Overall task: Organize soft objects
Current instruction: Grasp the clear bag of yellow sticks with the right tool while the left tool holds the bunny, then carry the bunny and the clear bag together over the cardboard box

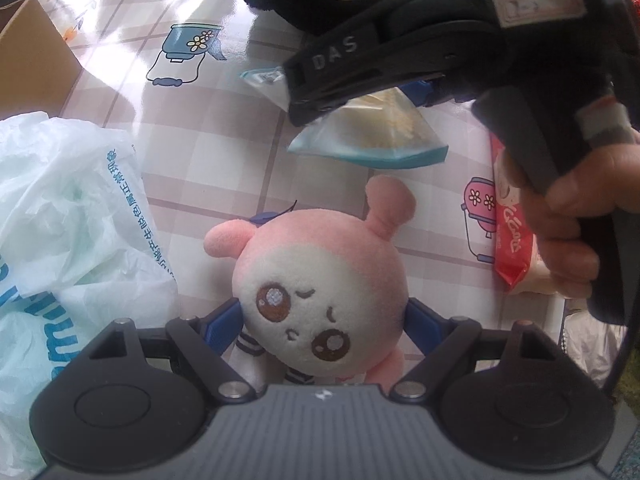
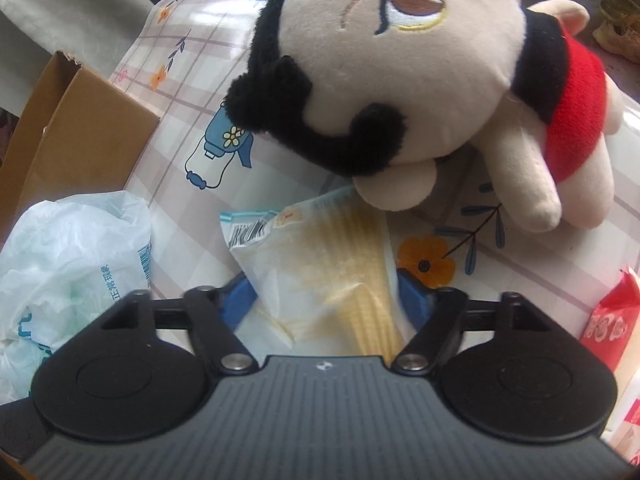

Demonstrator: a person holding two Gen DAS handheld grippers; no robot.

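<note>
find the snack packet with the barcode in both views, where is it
Left wrist: snack packet upper centre, pinched by the right gripper, beyond the pink plush.
Right wrist: snack packet lower centre, between the blue fingers.
Shared landmark: white plastic bag, at left in both.

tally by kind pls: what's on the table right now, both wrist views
Plush toys: 2, the pink plush doll and the black-haired plush doll.
Snack packets: 2, the blue-edged bread packet and the red snack packet.
Plastic bags: 1, the white plastic bag.
Cardboard boxes: 1, the cardboard box.
Total: 6.
</note>
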